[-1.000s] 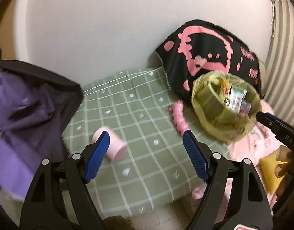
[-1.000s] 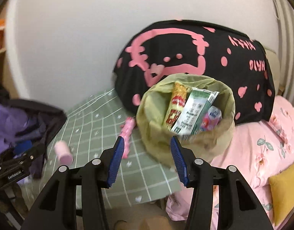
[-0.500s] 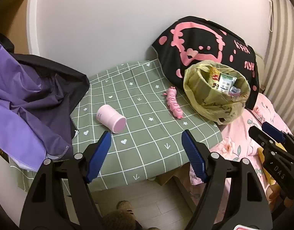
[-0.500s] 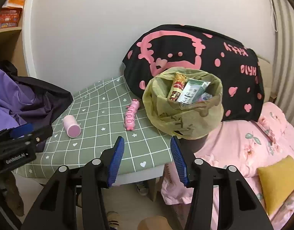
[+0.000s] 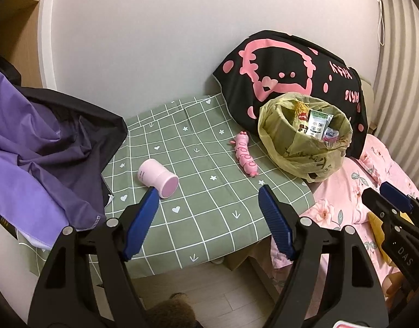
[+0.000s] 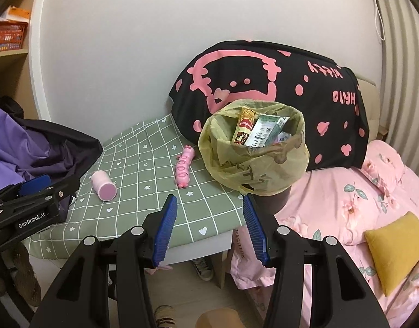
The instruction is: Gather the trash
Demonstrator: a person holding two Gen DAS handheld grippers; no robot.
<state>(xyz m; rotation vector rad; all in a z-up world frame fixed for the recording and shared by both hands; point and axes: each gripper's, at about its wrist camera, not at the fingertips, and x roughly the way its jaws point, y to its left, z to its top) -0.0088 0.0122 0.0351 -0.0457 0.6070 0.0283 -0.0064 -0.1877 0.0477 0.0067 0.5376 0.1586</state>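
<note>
A yellow-green trash bag point(image 5: 305, 147) point(image 6: 253, 164) stands open at the table's right end, holding several wrappers and cartons. A pink cup point(image 5: 158, 178) point(image 6: 103, 185) lies on its side on the green checked tablecloth point(image 5: 198, 213) point(image 6: 133, 169). A pink caterpillar toy point(image 5: 245, 157) point(image 6: 184, 170) lies left of the bag. My left gripper point(image 5: 209, 216) is open and empty, held back in front of the table's near edge. My right gripper point(image 6: 206, 225) is open and empty, held before the table's right corner.
A purple and black jacket point(image 5: 37, 150) point(image 6: 32, 147) is heaped on the table's left end. A black pillow with pink print point(image 5: 291, 71) point(image 6: 266, 82) leans behind the bag. A pink floral bed point(image 6: 359, 196) with a yellow cushion point(image 6: 395, 243) lies to the right.
Both grippers have pulled back from the table, so the bag, cup and toy look smaller and farther. Both stay open and empty.
</note>
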